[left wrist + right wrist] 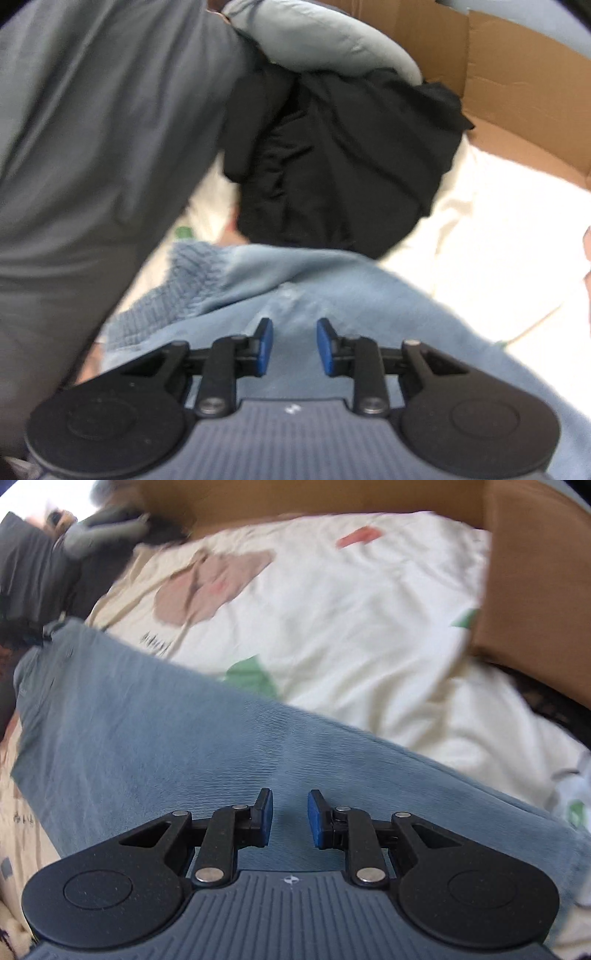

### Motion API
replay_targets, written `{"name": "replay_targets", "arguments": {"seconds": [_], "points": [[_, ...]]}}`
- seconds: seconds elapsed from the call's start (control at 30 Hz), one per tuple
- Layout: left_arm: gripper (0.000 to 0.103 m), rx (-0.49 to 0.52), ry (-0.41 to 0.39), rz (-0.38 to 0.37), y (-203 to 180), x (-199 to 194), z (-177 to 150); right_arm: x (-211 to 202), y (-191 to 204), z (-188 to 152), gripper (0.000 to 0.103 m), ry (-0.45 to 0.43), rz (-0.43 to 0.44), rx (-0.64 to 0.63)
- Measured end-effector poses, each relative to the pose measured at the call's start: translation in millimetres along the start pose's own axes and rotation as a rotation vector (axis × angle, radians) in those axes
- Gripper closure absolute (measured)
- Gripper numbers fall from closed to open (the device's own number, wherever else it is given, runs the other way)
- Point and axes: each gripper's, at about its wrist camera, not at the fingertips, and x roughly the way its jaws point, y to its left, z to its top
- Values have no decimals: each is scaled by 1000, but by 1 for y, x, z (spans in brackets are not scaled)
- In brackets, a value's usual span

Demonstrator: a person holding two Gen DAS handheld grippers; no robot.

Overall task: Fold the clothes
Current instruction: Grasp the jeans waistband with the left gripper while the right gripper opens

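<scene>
A light blue garment [303, 291] with a shirred elastic band [177, 291] lies on a cream printed sheet [498, 251]. My left gripper [294, 345] hovers just over it, open, with nothing between its blue pads. In the right wrist view the same blue garment [177, 731] stretches flat across the sheet [351, 602], and my right gripper [290, 818] stands open above it, empty. Both views are motion-blurred.
A crumpled black garment [343, 162] lies beyond the blue one, with a pale grey-blue one [317, 37] behind it. A large grey cloth [92, 147] fills the left. Cardboard box walls [517, 96] [535, 572] border the sheet at the back and right.
</scene>
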Motion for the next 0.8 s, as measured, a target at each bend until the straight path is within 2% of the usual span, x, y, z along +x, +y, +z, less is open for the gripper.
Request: {"name": "replay_targets", "arguments": {"seconds": [0.2,0.33,0.47,0.67,0.8], "points": [[74,-9,-23,58,44,-25,-8,16,40,21,81,-10,68,-116],[74,-31,-10,51,69,-35,-18,30,57,34,80,0,84,-185],[74,-47,47,58,85,-17,-35,49,60,42,77,25,65,-218],[72,-152,83,61,97,18,-49,62,52,58,79,29,68,-205],[68,-90,103,83,89,45,-53,69,52,66,82,33,67,-210]]}}
